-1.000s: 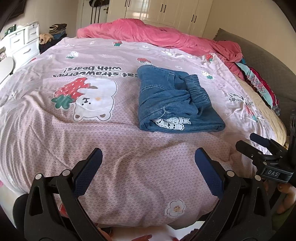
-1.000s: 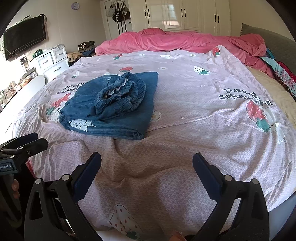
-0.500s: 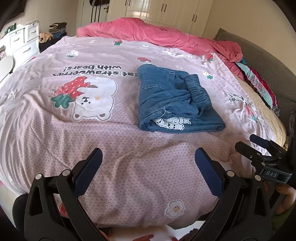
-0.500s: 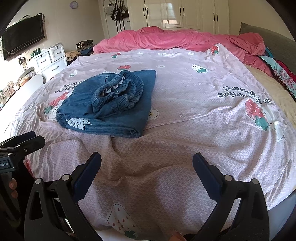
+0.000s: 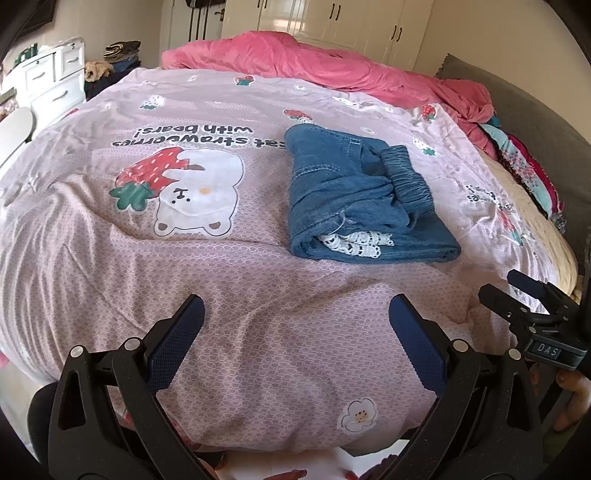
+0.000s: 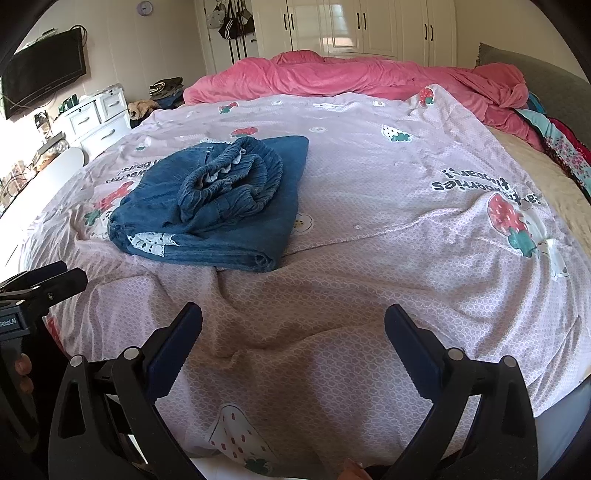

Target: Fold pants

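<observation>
Blue denim pants (image 5: pixel 354 195) lie folded into a compact bundle on the pink strawberry-print bedspread (image 5: pixel 221 280), elastic waistband on top and white lace trim showing at the near edge. They also show in the right wrist view (image 6: pixel 218 210), left of centre. My left gripper (image 5: pixel 295 314) is open and empty, hovering over the bed's near edge, well short of the pants. My right gripper (image 6: pixel 293 321) is open and empty, likewise at the near edge. Each gripper shows at the edge of the other's view: the right one (image 5: pixel 524 295), the left one (image 6: pixel 44 280).
A rumpled pink duvet (image 6: pixel 369 77) lies along the far side of the bed. Colourful clothes (image 5: pixel 528 173) and a grey headboard (image 5: pixel 535 122) are at the right. A white dresser (image 6: pixel 96 118) and wall TV (image 6: pixel 44 85) stand left; wardrobes (image 6: pixel 362 29) behind.
Both grippers stay open and nearly still. The views shift only slightly; the pants have not moved.
</observation>
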The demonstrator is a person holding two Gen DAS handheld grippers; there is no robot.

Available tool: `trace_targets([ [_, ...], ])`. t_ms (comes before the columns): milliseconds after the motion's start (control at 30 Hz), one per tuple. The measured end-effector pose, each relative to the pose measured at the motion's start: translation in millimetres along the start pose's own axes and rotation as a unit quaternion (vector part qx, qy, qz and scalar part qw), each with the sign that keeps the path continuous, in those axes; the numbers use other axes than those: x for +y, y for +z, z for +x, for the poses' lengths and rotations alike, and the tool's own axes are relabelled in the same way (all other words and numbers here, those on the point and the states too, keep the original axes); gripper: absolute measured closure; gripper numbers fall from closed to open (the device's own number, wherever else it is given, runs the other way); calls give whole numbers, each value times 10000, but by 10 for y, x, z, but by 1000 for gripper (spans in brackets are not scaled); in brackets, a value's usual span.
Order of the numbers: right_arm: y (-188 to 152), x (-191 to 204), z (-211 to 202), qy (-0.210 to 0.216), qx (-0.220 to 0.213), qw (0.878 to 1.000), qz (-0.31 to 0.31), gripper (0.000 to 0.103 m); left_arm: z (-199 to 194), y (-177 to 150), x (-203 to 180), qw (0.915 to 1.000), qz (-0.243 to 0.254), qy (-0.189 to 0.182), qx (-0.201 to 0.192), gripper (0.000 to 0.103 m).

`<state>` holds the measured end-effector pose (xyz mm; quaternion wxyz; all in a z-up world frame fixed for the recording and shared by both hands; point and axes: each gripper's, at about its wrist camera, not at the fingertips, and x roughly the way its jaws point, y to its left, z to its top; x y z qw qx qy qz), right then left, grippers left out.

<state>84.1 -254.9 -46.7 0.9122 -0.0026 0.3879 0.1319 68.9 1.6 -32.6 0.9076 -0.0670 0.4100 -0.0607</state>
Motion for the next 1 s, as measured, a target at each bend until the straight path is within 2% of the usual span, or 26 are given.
trace_targets([
  [367, -4, -11, 37, -58, 55, 10000, -16, 4, 30, 13, 26, 9999, -23, -95, 102, 9],
  [500, 2, -24, 38, -85, 60, 9999, -20, 4, 72, 27, -13, 9994, 152, 33, 318, 9],
  [633, 26, -95, 44, -263, 95, 9996, -8, 4, -50, 62, 98, 9993, -22, -370, 20, 9],
  [700, 72, -225, 41, -443, 79, 9990, 81, 4, -107, 181, 253, 9988, -149, -457, -102, 9],
  [767, 156, -443, 20, -629, 14, 9977, 253, 4, -112, 337, 468, 9995, -195, -157, -183, 9],
  [800, 212, -575, 9, -727, -13, 9967, 365, 4, -98, 458, 656, 9990, -213, 305, -253, 9],
  [867, 369, -969, -16, -1003, -108, 9924, 709, 4, -18, 662, 1007, 9961, -223, 829, -199, 9],
  [933, 551, -1483, 26, -1363, -85, 9850, 1055, 4, 135, 898, 1450, 9907, -297, 1323, -111, 9],
  [1000, 678, -1927, 130, -1530, 73, 9792, 1330, 4, 304, 1082, 1769, 9839, -234, 1767, -99, 9],
])
